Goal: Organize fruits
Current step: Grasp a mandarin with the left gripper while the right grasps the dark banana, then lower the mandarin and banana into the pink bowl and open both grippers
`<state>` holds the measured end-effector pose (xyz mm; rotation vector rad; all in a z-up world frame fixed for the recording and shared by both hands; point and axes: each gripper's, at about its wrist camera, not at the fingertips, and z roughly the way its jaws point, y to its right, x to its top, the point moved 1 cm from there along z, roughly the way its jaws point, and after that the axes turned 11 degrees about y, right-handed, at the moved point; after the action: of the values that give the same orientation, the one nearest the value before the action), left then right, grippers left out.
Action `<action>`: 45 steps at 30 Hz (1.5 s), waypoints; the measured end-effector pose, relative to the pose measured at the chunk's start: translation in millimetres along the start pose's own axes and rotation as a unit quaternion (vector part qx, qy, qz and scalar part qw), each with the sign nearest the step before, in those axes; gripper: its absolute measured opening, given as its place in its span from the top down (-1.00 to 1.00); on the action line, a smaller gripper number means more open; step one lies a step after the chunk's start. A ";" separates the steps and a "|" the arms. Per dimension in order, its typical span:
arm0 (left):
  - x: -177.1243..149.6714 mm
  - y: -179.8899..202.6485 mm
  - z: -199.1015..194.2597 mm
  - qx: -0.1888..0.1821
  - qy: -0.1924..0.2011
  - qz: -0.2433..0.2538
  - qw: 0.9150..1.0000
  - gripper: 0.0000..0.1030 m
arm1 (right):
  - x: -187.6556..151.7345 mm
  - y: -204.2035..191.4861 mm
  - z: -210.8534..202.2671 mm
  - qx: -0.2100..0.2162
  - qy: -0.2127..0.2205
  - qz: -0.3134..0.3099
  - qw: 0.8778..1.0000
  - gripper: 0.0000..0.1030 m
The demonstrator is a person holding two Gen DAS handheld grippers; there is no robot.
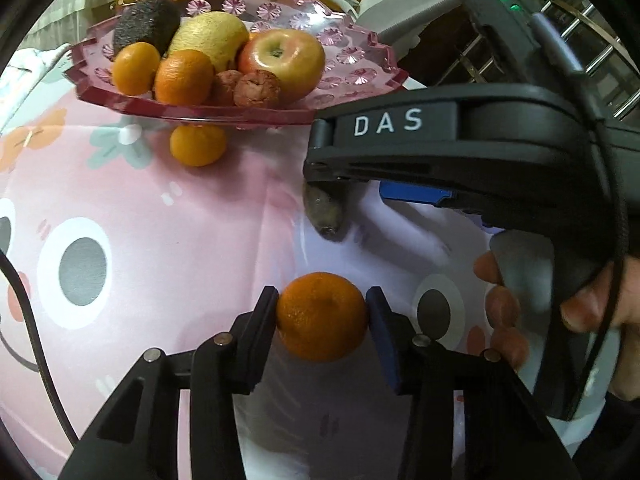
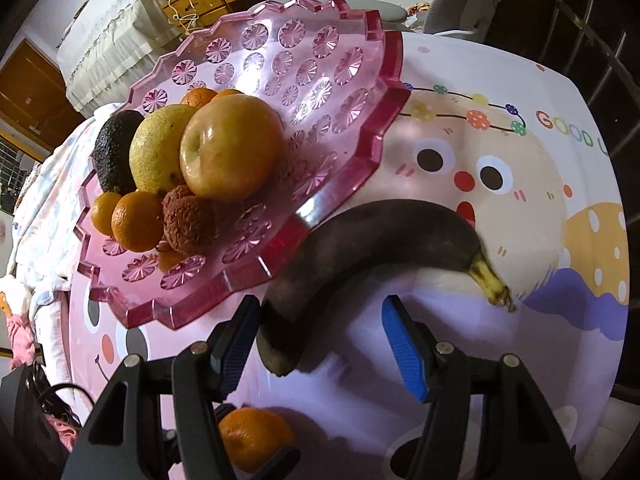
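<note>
The table (image 1: 168, 208), under a pink cartoon cloth, carries a pink faceted tray (image 2: 360, 148) where an apple (image 2: 232, 148), pear, avocado and several tangerines already sit bunched to one side, leaving room for more. The right hand-held gripper (image 2: 320, 340) stands wide open around the blackened banana (image 2: 380, 236) beside the tray rim, seemingly lining up a grasp. The left hand-held gripper (image 1: 322, 320) pinches a tangerine (image 1: 322, 316) between its pads, likely bound for the tray; another tangerine (image 1: 198, 144) lies just under the tray's edge.
</note>
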<state>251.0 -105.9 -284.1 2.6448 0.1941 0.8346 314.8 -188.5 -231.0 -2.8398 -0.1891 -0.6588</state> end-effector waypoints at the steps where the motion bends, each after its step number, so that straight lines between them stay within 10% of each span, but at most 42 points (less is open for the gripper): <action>1: 0.6 -2.7 -1.7 0.003 0.002 -0.002 1.000 0.16 | 0.7 -1.6 0.4 -0.004 0.002 0.000 1.000 -0.23; 14: 3.0 -43.9 -31.7 0.059 0.019 -0.030 0.998 0.16 | 7.8 -27.2 13.2 -0.061 0.022 -0.006 0.998 -0.23; 30: 12.3 -68.4 -59.6 0.067 0.047 -0.033 0.996 0.16 | -10.5 -19.5 -5.1 -0.021 0.022 -0.015 0.999 0.32; 45: 33.8 -56.6 -88.3 0.041 0.096 0.004 0.994 0.16 | -18.4 18.1 -59.9 0.038 0.064 0.050 0.996 0.42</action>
<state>226.3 -19.5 -220.3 2.6397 0.2740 1.1071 276.4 -221.8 -190.0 -2.7028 -0.0485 -0.7896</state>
